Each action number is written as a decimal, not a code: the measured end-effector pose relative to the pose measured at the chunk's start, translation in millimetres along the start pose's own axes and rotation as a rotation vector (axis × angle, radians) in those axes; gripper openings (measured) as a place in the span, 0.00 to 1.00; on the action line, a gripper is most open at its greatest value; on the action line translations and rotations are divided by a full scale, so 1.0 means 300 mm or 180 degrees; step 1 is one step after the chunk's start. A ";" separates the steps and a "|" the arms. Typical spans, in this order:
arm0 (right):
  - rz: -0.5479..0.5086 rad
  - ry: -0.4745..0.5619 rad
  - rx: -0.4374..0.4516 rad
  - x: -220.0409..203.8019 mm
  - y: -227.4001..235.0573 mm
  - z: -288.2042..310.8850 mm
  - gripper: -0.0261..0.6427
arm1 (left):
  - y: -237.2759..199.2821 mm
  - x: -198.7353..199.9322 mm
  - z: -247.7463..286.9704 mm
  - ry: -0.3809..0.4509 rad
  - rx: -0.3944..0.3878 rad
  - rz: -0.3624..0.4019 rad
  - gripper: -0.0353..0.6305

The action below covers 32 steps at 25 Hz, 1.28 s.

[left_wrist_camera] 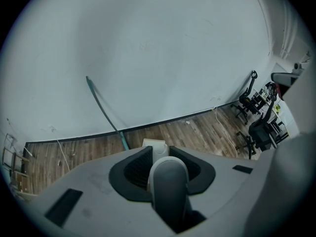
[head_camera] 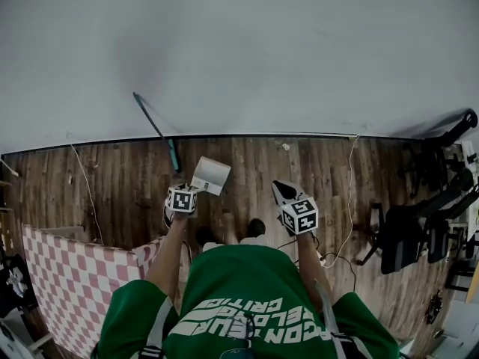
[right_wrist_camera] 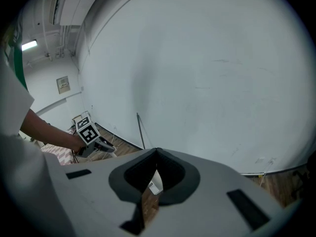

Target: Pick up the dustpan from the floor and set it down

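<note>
Head view: the left gripper [head_camera: 190, 188] carries the white dustpan [head_camera: 210, 176] out front, seemingly off the floor [head_camera: 112, 178], near a broom [head_camera: 156, 128]. Left gripper view: its jaws clamp the grey handle [left_wrist_camera: 168, 184], steadying the pan. Right gripper view: the right gripper [right_wrist_camera: 157, 153] has its jaws together on nothing, apparently not needed

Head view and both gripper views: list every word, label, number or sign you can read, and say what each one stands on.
"CRITIC": white print on the person's green shirt, seen upside down. This reading is likely. The two lines with it are partly hidden and can't be read in full.
Marker cubes: black-and-white square patterns, no words.
Wall plate: too small to read.
No other text shows.
</note>
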State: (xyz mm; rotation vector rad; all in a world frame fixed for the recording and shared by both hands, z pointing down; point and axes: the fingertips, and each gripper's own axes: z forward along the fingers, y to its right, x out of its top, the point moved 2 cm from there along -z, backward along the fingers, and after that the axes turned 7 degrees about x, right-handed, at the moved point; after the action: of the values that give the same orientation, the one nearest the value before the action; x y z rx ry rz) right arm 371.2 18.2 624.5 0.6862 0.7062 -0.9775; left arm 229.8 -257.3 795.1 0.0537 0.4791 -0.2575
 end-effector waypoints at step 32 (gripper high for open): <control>0.0363 -0.0237 -0.0026 -0.120 0.056 0.271 0.05 | -0.032 0.132 0.350 -0.0316 -0.0010 0.0059 0.22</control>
State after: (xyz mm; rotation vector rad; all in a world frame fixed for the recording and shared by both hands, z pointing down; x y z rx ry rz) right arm 390.0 -20.9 703.9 0.6724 0.5990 -0.8905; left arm 308.2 -287.4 869.9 0.0422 0.3803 -0.2399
